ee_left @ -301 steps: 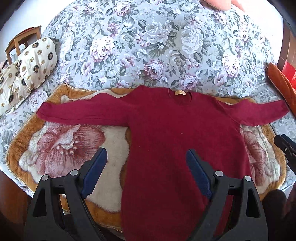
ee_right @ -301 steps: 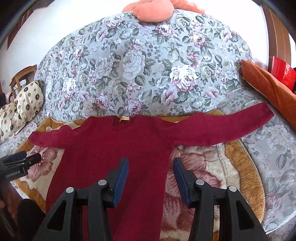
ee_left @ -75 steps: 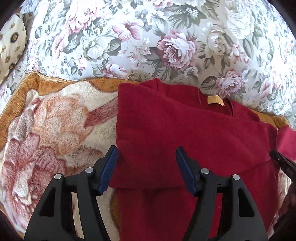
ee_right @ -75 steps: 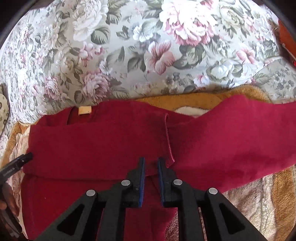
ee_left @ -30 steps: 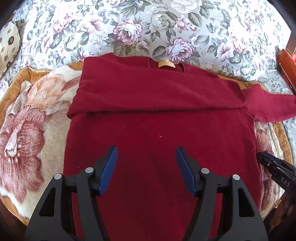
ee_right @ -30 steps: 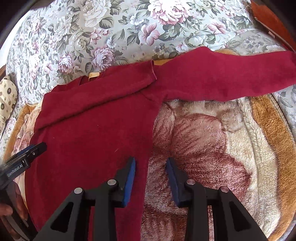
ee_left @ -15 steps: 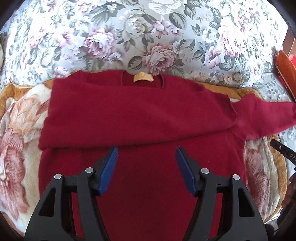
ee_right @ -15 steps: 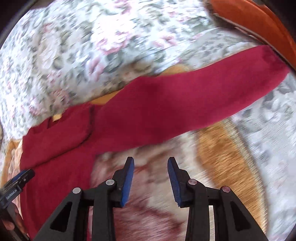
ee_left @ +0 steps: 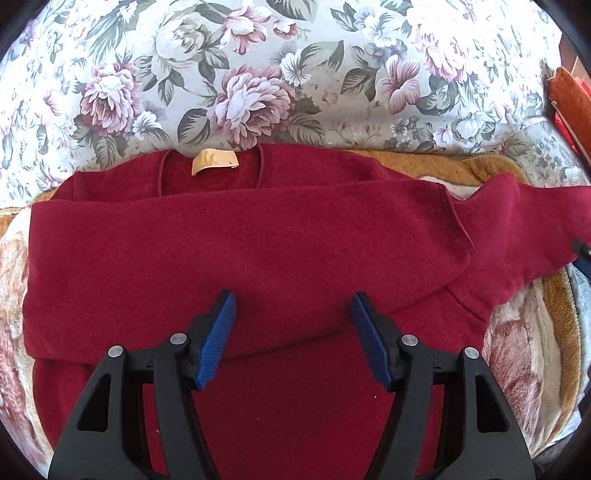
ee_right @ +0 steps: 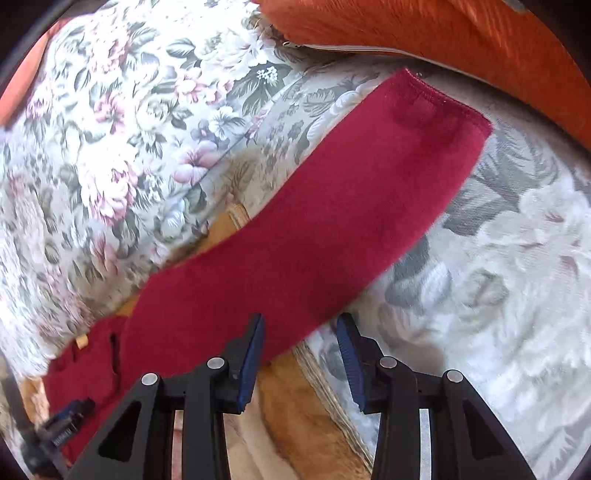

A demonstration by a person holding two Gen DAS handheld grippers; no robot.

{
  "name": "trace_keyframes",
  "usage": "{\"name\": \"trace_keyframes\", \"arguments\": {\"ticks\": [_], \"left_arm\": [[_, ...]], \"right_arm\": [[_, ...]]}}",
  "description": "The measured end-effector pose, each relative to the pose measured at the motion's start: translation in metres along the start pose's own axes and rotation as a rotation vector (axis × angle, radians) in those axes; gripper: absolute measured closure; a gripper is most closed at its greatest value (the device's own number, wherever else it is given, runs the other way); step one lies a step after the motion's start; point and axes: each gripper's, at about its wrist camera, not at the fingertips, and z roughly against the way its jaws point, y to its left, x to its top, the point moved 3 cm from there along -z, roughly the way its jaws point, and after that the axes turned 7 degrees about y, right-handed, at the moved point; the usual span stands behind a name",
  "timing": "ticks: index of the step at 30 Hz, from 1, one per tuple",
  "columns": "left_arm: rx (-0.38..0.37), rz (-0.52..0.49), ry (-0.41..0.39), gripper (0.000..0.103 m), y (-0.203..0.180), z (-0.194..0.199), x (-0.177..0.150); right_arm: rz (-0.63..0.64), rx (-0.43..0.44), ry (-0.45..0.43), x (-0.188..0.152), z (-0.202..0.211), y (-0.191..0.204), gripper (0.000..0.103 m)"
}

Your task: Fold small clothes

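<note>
A dark red sweater (ee_left: 280, 243) lies flat on a plush floral blanket (ee_left: 517, 369). Its one sleeve is folded across the chest, cuff (ee_left: 456, 225) toward the right; a tan neck label (ee_left: 214, 162) shows at the collar. My left gripper (ee_left: 291, 325) hovers open over the sweater's middle, nothing between its blue pads. The other sleeve (ee_right: 325, 229) stretches out straight toward its cuff (ee_right: 443, 99). My right gripper (ee_right: 301, 350) hangs just off that sleeve's lower edge, jaws opening and empty. Its tip (ee_left: 581, 254) shows at the left wrist view's right edge.
A flowered bedspread (ee_left: 258, 74) rises behind the sweater. An orange cushion (ee_right: 443, 33) lies just beyond the outstretched cuff. The blanket's tan border (ee_right: 295, 413) runs under my right gripper. The left gripper (ee_right: 62, 424) shows at the lower left of the right wrist view.
My left gripper has come closer to the collar and shifted right over the sweater. My right gripper swung out from the body along the outstretched sleeve toward its cuff, rolling, jaws a little wider.
</note>
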Motion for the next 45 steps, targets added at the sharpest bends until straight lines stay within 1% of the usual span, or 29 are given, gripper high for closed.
{"name": "trace_keyframes", "arguments": {"ticks": [2, 3, 4, 5, 7, 10, 13, 16, 19, 21, 22, 23, 24, 25, 26, 27, 28, 30, 33, 35, 39, 40, 42, 45], "left_arm": [[-0.001, 0.013, 0.002, 0.038, 0.006, 0.004, -0.002], [0.002, 0.019, 0.001, 0.038, 0.009, 0.006, -0.004], [0.002, 0.026, -0.004, 0.038, 0.014, 0.010, -0.005], [0.001, 0.031, -0.012, 0.038, 0.021, 0.015, -0.007], [0.008, 0.041, -0.033, 0.038, 0.035, 0.026, -0.010], [0.011, 0.090, -0.069, 0.038, 0.067, 0.050, -0.010], [0.014, 0.165, -0.103, 0.038, 0.104, 0.073, -0.011], [0.005, 0.243, -0.150, 0.038, 0.141, 0.096, -0.014], [0.019, 0.306, -0.187, 0.038, 0.175, 0.111, -0.019], [0.030, 0.336, -0.194, 0.038, 0.192, 0.115, -0.023], [0.034, 0.351, -0.191, 0.038, 0.201, 0.113, -0.027], [0.037, 0.362, -0.184, 0.038, 0.208, 0.111, -0.028], [0.039, 0.374, -0.170, 0.038, 0.214, 0.107, -0.031], [0.035, 0.381, -0.157, 0.038, 0.218, 0.103, -0.033], [0.022, 0.385, -0.149, 0.038, 0.220, 0.100, -0.036], [0.013, 0.384, -0.142, 0.038, 0.222, 0.097, -0.038], [0.008, 0.379, -0.135, 0.038, 0.221, 0.094, -0.040], [-0.004, 0.353, -0.130, 0.038, 0.217, 0.091, -0.040], [-0.034, 0.324, -0.123, 0.038, 0.205, 0.086, -0.036], [-0.048, 0.311, -0.124, 0.038, 0.197, 0.084, -0.031], [0.000, 0.294, -0.124, 0.038, 0.192, 0.072, -0.013], [0.003, 0.294, -0.099, 0.037, 0.192, 0.064, -0.009], [-0.031, 0.302, -0.049, 0.037, 0.189, 0.050, -0.006], [-0.066, 0.322, -0.032, 0.037, 0.180, 0.034, -0.001]], "right_arm": [[-0.029, 0.047, -0.034, 0.008, -0.002, -0.002, 0.069], [-0.032, 0.043, -0.046, 0.010, -0.004, -0.002, 0.080], [-0.031, 0.031, -0.056, 0.013, -0.007, -0.002, 0.093], [-0.033, 0.028, -0.059, 0.016, -0.009, -0.003, 0.096], [-0.019, 0.053, -0.066, 0.020, -0.005, 0.004, 0.097], [0.113, 0.062, -0.132, 0.019, 0.025, 0.042, 0.097], [0.274, 0.103, -0.180, 0.009, 0.056, 0.107, 0.097], [0.452, 0.195, -0.184, -0.017, 0.070, 0.190, 0.097], [0.629, 0.279, -0.139, -0.064, 0.059, 0.274, 0.097], [0.712, 0.338, -0.096, -0.103, 0.036, 0.325, 0.097], [0.745, 0.366, -0.057, -0.122, 0.020, 0.343, 0.097], [0.794, 0.401, 0.026, -0.146, -0.005, 0.362, 0.096], [0.833, 0.411, 0.126, -0.167, -0.030, 0.375, 0.090], [0.859, 0.405, 0.228, -0.188, -0.052, 0.382, 0.085], [0.865, 0.397, 0.300, -0.206, -0.068, 0.384, 0.085], [0.863, 0.399, 0.309, -0.213, -0.074, 0.379, 0.084], [0.865, 0.400, 0.291, -0.216, -0.072, 0.375, 0.081], [0.874, 0.392, 0.262, -0.215, -0.064, 0.363, 0.078], [0.820, 0.376, 0.237, -0.196, -0.051, 0.338, 0.077], [0.770, 0.389, 0.238, -0.183, -0.044, 0.324, 0.077], [0.678, 0.408, 0.222, -0.162, -0.033, 0.296, 0.076], [0.661, 0.412, 0.216, -0.158, -0.030, 0.291, 0.076], [0.636, 0.419, 0.195, -0.150, -0.025, 0.282, 0.076], [0.619, 0.405, 0.153, -0.140, -0.020, 0.270, 0.076]]}}
